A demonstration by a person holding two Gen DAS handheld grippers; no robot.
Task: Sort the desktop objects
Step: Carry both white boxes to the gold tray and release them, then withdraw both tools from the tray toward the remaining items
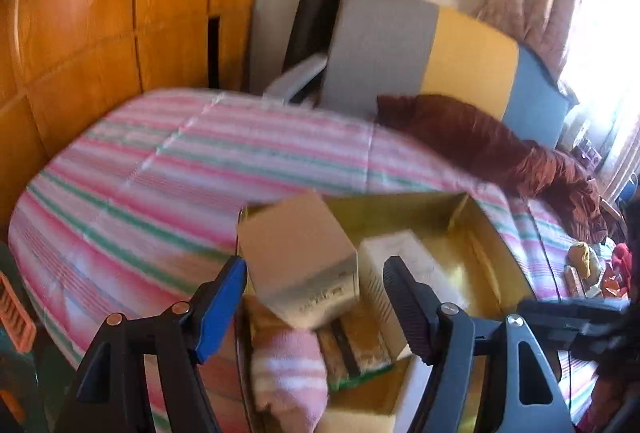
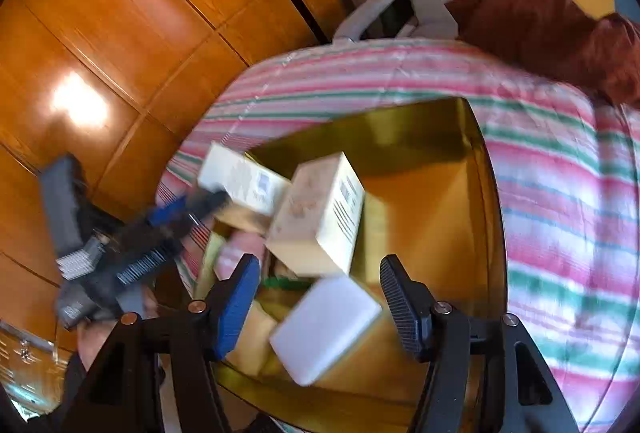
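Boxes [image 2: 316, 217] heaped lower-centre in gold tray [image 2: 460, 193] may topple; left gripper [image 1: 320, 297] and right gripper [image 2: 320, 297] both spread, empty.

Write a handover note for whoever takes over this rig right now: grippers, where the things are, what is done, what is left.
Left gripper: open, above the gold tray; a tilted cardboard box sits between its fingers, no pad pressing on it.
Right gripper: open over the same tray, with a white block between its fingers, not gripped.
Things: the tray lies on the striped quilt and holds the cardboard box, a cream box, the white block and a pink striped sock.
Done: several items are in the tray.
Left: the boxes are tilted and unsettled; blur hides whether they have come to rest. Check for further items outside the tray.
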